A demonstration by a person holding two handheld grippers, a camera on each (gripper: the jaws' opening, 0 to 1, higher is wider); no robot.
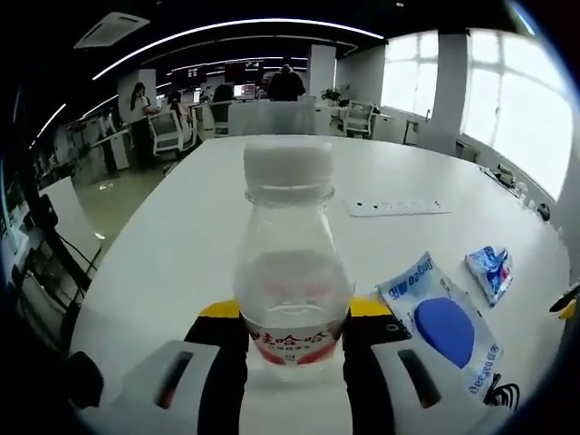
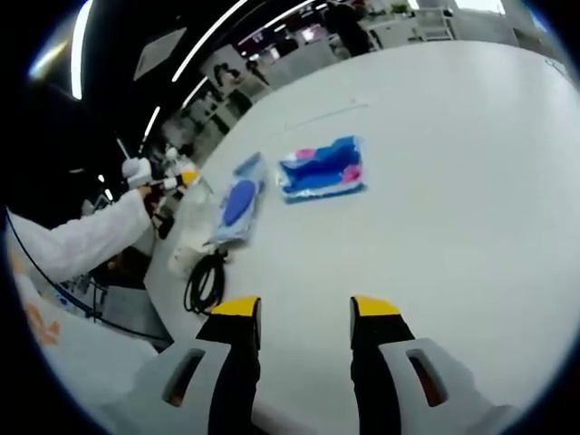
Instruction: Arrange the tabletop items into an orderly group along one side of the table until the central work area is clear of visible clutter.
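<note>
A clear plastic bottle [image 1: 291,245] with a white cap and a red label stands upright between the yellow-tipped jaws of my left gripper [image 1: 292,313], which is shut on it. Whether its base rests on the white table [image 1: 181,236] is hidden. To its right lie a blue-and-white packet [image 1: 441,326] and a smaller blue packet [image 1: 490,270]. My right gripper [image 2: 306,308] hovers open over bare tabletop with nothing between its jaws. Beyond it lie the blue-and-pink packet [image 2: 323,169] and the blue-and-white packet [image 2: 237,204].
A white power strip [image 1: 397,207] lies farther along the table. A coiled black cable [image 2: 205,283] sits near the table edge beside the packets. A person's white sleeve [image 2: 82,240] reaches in from the left. Office chairs and desks stand beyond the table.
</note>
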